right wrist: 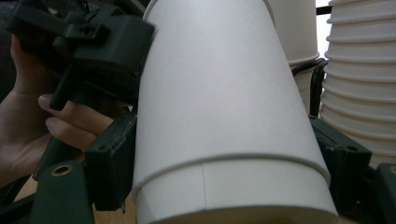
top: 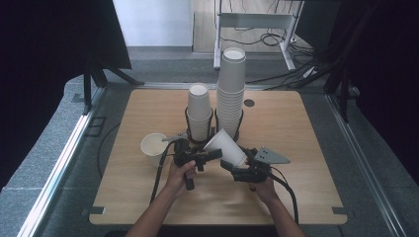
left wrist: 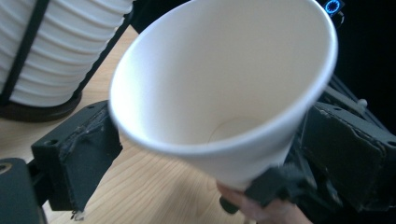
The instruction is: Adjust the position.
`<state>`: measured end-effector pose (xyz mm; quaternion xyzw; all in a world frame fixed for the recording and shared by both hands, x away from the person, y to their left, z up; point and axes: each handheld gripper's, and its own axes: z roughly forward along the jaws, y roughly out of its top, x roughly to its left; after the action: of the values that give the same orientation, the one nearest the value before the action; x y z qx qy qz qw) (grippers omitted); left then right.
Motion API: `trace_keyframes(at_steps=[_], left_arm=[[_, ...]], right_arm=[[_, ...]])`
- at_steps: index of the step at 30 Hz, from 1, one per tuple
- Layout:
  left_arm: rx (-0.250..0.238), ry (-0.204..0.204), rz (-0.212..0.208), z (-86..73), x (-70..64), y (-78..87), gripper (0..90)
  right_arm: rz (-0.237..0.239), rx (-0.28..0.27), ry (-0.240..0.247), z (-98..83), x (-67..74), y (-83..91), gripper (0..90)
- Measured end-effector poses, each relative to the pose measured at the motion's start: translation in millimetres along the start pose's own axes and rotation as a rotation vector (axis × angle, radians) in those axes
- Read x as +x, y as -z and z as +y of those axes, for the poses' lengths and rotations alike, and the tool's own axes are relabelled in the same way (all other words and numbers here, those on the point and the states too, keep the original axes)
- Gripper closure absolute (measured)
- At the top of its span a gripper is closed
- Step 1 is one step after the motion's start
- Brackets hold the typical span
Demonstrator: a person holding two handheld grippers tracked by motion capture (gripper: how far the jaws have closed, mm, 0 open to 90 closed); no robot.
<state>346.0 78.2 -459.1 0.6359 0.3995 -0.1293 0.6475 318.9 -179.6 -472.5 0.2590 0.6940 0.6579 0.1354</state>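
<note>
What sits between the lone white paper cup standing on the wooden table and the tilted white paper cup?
In the high view, the left gripper and its black cable lie between the standing cup and the tilted cup.

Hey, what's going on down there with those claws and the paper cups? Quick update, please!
Right gripper clamped on tilted paper cup. Left gripper open at the cup's rim, pads off it. Lone cup and two cup stacks close behind; nothing blocking.

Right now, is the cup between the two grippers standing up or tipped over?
Tipped. The cup lies slanted above the table, its mouth toward the left gripper.
</note>
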Motion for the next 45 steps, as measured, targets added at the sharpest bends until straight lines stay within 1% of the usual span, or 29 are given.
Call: trace_keyframes(at_steps=[3,7,9,16,24,27,30,32,36,38,40,42,45], left_arm=[[0.004,0.007,0.000,-0.9,1.0,-6.9,3.5],[-0.020,0.020,0.006,0.1,2.1,-10.6,6.2],[-0.025,0.028,0.001,0.9,3.2,-11.3,8.1],[-0.032,0.031,0.000,0.4,6.1,-14.9,10.1],[-0.035,-0.005,0.027,-0.2,3.8,-14.8,11.1],[-0.032,-0.007,0.029,-0.1,3.7,-14.4,11.1],[-0.033,-0.020,0.040,-0.3,2.8,-14.2,11.7],[-0.034,-0.034,0.044,-0.6,2.3,-14.0,12.1],[-0.042,-0.090,0.071,-2.0,-1.9,-14.2,12.4],[-0.045,-0.099,0.079,-2.1,-3.2,-14.1,12.2],[-0.048,-0.081,0.073,-1.6,-2.3,-14.3,11.9],[-0.047,-0.054,0.056,-0.8,0.0,-14.3,11.8],[-0.047,-0.041,0.049,-0.8,1.4,-15.1,11.6]], right_arm=[[0.003,0.009,0.014,-2.8,2.0,-2.6,21.2],[-0.001,0.030,0.025,-6.7,2.9,-6.1,21.2],[0.000,0.034,0.021,-7.8,2.6,-7.5,21.3],[-0.005,0.048,0.008,-9.9,0.4,-9.3,21.4],[-0.002,0.062,-0.002,-10.9,-0.1,-10.8,21.1],[-0.002,0.064,-0.001,-10.9,0.5,-11.3,21.1],[0.001,0.069,-0.003,-11.2,0.5,-11.9,20.9],[0.002,0.071,-0.004,-11.5,0.4,-12.3,20.7],[0.007,0.075,-0.006,-11.7,0.6,-12.8,20.6],[0.010,0.076,-0.007,-11.9,1.0,-13.1,20.7],[0.008,0.072,-0.008,-11.9,1.3,-13.3,20.8],[0.004,0.068,-0.006,-11.7,1.2,-13.2,20.9],[-0.002,0.067,-0.003,-11.5,1.1,-12.8,20.9]])
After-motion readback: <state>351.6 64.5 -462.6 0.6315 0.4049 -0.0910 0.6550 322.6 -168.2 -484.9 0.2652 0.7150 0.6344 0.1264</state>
